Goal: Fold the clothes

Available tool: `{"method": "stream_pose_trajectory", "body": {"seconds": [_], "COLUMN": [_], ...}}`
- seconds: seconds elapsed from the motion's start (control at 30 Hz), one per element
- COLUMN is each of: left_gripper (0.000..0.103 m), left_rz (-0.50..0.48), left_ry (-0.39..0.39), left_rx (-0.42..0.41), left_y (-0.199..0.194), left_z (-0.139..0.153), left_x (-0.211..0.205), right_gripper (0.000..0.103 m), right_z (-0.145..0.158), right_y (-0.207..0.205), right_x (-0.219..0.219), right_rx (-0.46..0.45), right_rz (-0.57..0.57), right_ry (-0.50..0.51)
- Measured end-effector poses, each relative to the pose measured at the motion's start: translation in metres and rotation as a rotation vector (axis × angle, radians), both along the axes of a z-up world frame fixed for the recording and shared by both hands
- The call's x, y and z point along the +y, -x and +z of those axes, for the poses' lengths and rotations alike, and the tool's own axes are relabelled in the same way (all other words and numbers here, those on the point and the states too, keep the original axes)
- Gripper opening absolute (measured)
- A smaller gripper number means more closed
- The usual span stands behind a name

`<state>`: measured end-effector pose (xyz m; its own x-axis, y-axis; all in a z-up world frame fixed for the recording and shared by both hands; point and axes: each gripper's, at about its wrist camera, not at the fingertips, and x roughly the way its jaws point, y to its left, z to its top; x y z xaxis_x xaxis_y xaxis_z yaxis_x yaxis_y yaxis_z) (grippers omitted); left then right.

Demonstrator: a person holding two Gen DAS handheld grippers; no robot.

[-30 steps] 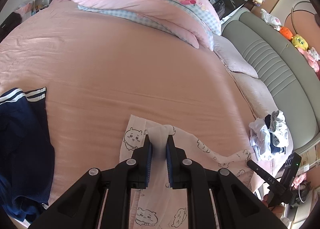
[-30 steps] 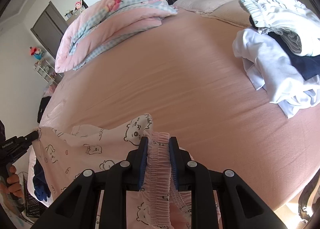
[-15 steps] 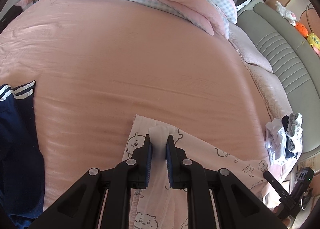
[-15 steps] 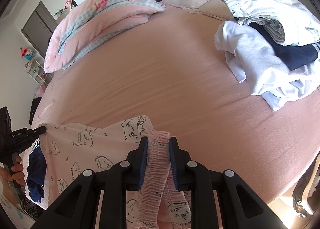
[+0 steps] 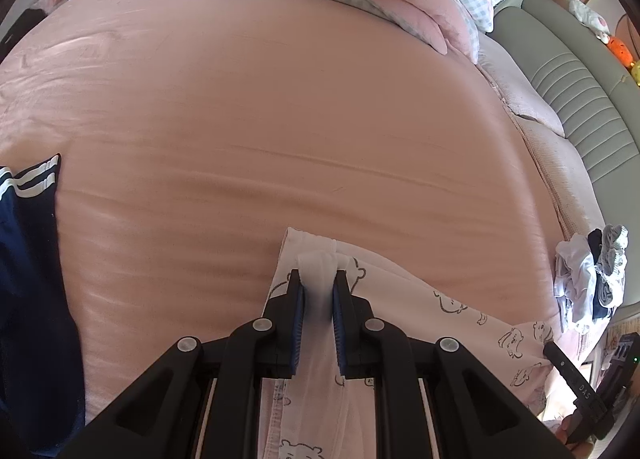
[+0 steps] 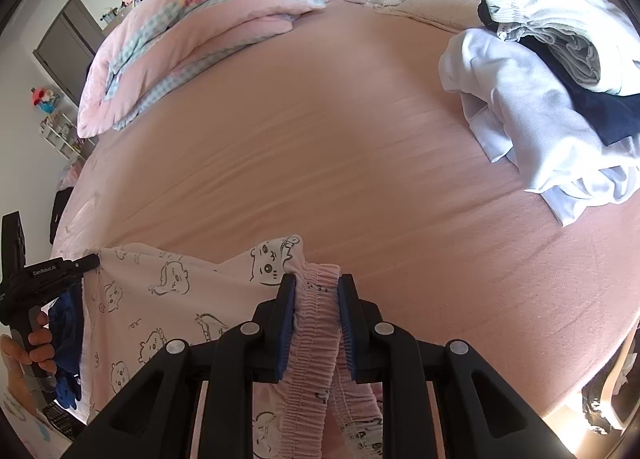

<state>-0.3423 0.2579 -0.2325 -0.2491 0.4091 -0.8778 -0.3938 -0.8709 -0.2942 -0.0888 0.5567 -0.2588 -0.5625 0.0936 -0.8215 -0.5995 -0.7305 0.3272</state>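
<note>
We find left gripper (image 5: 317, 291) clamped on printed pyjama bottoms (image 5: 448, 307) hem | right gripper (image 6: 316, 295) clamped on their waistband (image 6: 316, 323) | garment spans both above bed (image 5: 280, 119) | risk: thin hem slipping out, spoiling fold.

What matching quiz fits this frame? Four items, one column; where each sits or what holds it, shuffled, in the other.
Items:
1. elastic waistband
2. navy garment
3. folded quilt
4. clothes pile

Places:
A. far end of the bed
B. bed's left edge, left wrist view
C. clamped in the right gripper
D. bed's right side, right wrist view

Pairs: 1-C, 2-B, 3-A, 4-D
</note>
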Motion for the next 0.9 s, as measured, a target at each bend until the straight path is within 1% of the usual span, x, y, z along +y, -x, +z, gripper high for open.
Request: {"method": "stream_pose_trajectory", "body": {"seconds": [0.07,0.2,0.27,0.3,0.33,0.37,0.4,0.43,0.47,0.5,0.6,0.8,0.9], "left_gripper": [0.011,0.011,0.012,0.013,0.014,0.024,0.045,0.059,0.083,0.086,0.086,0.086,0.086], "left_rz": [-0.007,-0.029,-0.032,-0.023,-0.011,0.001,0.016,0.031,0.042,0.052,0.060,0.039,0.047], "left_ry": [-0.002,0.034,0.039,0.021,-0.003,-0.028,-0.050,-0.070,-0.084,-0.096,-0.130,-0.150,-0.113], "left_rx": [-0.001,-0.052,-0.090,-0.113,-0.125,-0.135,-0.136,-0.134,-0.130,-0.125,-0.110,-0.064,-0.048], "left_y": [0.000,0.004,0.006,0.007,0.008,0.009,0.009,0.010,0.008,0.007,-0.002,-0.037,-0.052], "left_z": [0.000,-0.002,-0.003,-0.001,0.002,0.006,0.010,0.015,0.019,0.024,0.038,0.055,0.056], "left_x": [0.000,0.008,0.010,0.008,0.006,0.003,0.000,-0.003,-0.006,-0.010,-0.020,-0.043,-0.054], "right_gripper": [0.019,0.020,0.025,0.042,0.067,0.074,0.077,0.077,0.077,0.077,0.078,0.078,0.078], "right_z": [-0.001,-0.004,-0.003,-0.002,0.001,0.004,0.008,0.011,0.014,0.015,0.014,0.014,0.016], "right_y": [0.001,0.003,0.006,0.006,0.005,0.003,0.002,-0.001,-0.002,-0.004,-0.010,-0.026,-0.038], "right_x": [-0.001,-0.001,-0.002,-0.003,-0.004,-0.005,-0.006,-0.006,-0.006,-0.006,-0.001,0.005,0.007], "right_rx": [-0.006,-0.022,-0.032,-0.028,-0.013,0.004,0.028,0.052,0.070,0.083,0.102,0.129,0.169], "right_rz": [0.000,0.005,0.012,0.013,0.012,0.012,0.009,0.008,0.008,0.007,-0.015,-0.064,-0.076], "right_ry": [-0.001,0.000,-0.018,-0.033,-0.045,-0.054,-0.063,-0.067,-0.066,-0.059,-0.024,0.025,0.056]}}
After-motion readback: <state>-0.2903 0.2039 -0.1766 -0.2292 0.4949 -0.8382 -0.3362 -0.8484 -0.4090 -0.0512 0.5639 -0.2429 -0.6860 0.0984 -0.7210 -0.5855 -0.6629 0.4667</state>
